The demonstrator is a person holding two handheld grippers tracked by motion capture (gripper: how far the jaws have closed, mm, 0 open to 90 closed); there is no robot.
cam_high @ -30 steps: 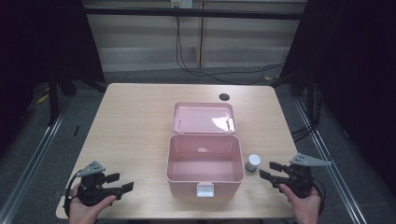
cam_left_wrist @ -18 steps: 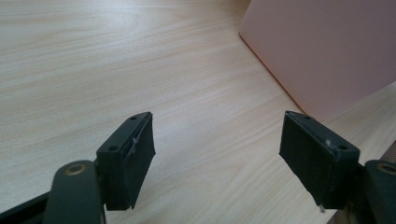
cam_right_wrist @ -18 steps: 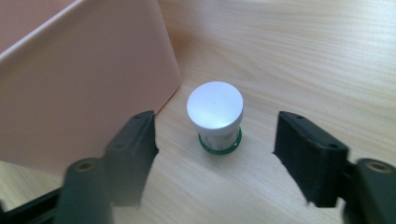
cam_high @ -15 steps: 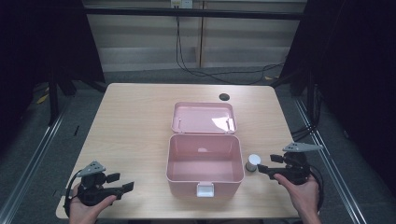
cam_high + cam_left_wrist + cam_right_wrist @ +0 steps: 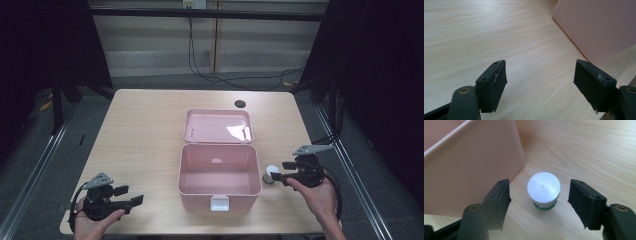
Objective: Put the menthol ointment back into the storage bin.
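- While the white-capped bottle [image 5: 544, 190] stands upright just beside the pink box [image 5: 219, 172], toward the desk's [image 5: 145, 130] right edge, the right gripper [image 5: 539, 203], unclenched after closing partway, straddles it untouched.
- Pads should be centred below the cap before clamping.
- Left gripper [image 5: 540, 86] is held released, empty.

left claw [image 5: 134, 200]: jaws wide, hand low | right claw [image 5: 276, 176]: jaws apart, just closing, gripping nothing

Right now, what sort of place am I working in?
Probably a lab or test bench rather than a home: a bare wooden table with a cable hole, dark curtains at the sides, loose cables on the floor behind.
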